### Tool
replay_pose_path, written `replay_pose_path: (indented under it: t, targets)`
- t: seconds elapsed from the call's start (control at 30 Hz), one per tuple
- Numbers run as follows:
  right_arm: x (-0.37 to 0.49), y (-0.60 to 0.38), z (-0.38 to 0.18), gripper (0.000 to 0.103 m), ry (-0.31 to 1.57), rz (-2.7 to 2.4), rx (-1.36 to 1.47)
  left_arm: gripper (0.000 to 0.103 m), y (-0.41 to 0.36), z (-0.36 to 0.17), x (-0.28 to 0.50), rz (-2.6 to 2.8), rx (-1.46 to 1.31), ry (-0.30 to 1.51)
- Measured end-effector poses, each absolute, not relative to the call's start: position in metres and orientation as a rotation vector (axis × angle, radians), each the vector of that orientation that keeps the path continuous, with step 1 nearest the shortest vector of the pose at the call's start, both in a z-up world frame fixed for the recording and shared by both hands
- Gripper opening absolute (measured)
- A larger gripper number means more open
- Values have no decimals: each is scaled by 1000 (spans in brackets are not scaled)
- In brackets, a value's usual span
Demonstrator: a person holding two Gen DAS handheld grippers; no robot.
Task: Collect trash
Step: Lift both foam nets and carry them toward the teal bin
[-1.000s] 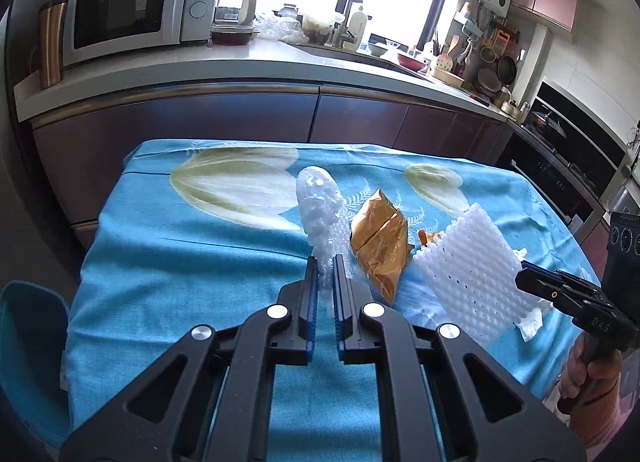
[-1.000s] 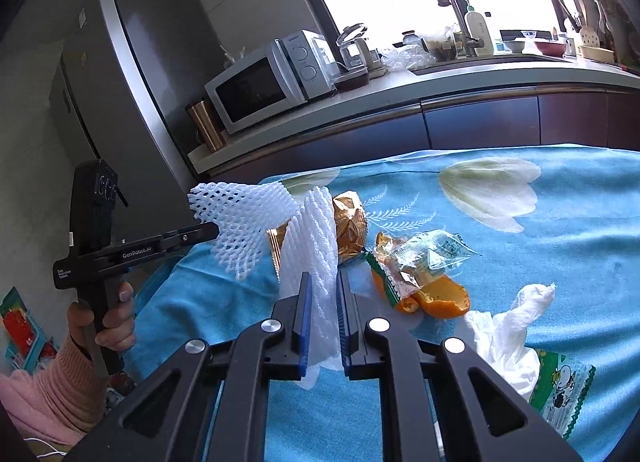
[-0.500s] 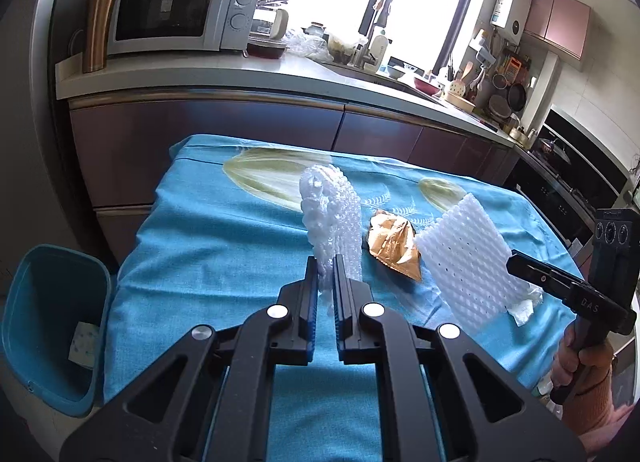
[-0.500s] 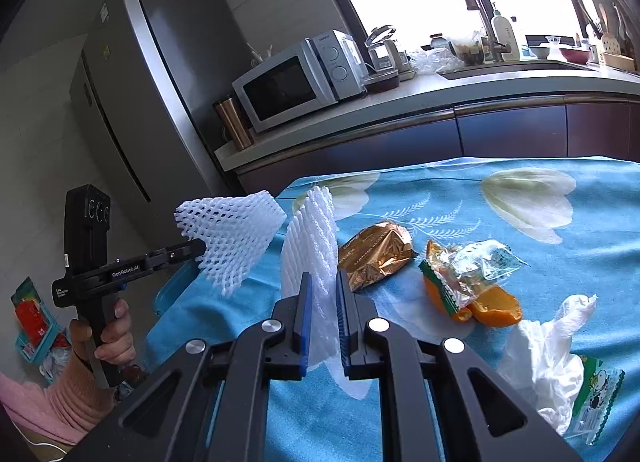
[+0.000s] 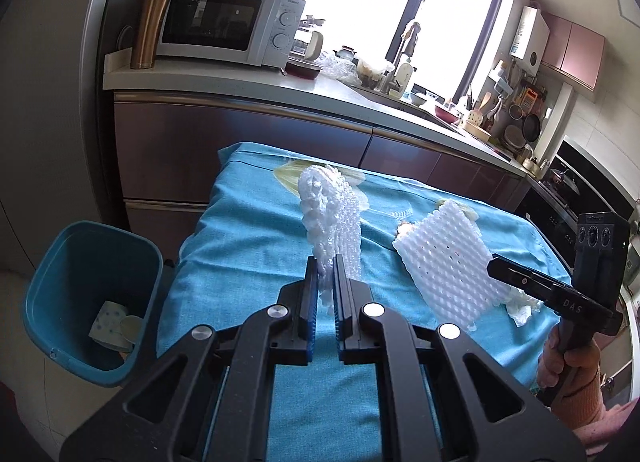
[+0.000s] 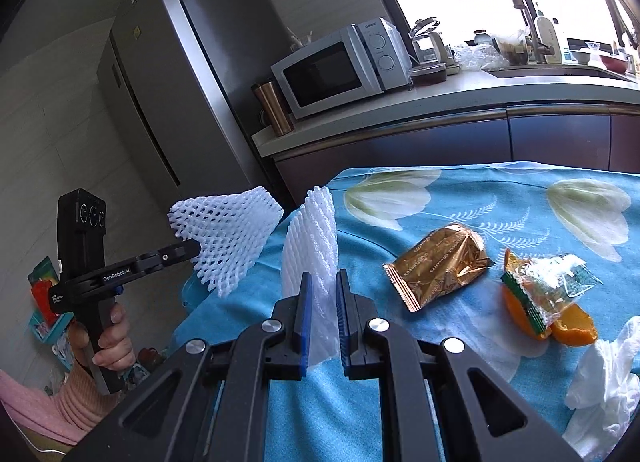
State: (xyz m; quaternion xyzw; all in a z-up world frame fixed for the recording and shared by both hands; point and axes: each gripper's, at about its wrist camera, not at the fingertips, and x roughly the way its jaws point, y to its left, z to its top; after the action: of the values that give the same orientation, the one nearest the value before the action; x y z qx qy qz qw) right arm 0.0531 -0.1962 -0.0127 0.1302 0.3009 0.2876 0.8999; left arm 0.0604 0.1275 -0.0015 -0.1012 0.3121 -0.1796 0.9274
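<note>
A: Bin (image 5: 86, 302) is now brought into the left wrist view, beside the table's left edge; a second ago it is only a sliver at the frame edge. Left gripper (image 5: 326, 262) is swung toward it.

B: Jaw state?

A: Narrow on both. Left gripper is clamped on a white foam net (image 5: 332, 214), held upright above the blue tablecloth (image 5: 248, 262). Right gripper (image 6: 322, 282) is pinched on a second foam sleeve (image 6: 312, 238), also lifted off the cloth.

B: Meaning for the task?

A: Both nets are judged in transit to the bin; drop not yet done. Gold wrapper (image 6: 436, 266), orange peel with plastic (image 6: 548, 302) and tissue (image 6: 604, 374) are left on the table.
</note>
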Motion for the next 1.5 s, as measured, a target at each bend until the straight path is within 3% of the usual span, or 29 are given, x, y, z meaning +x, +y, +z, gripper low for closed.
replay_pose_path:
  t: [1.5]
  targets:
    - [103,-40,5,11,673,924,138,8,275,-12,12,-56,-344,602]
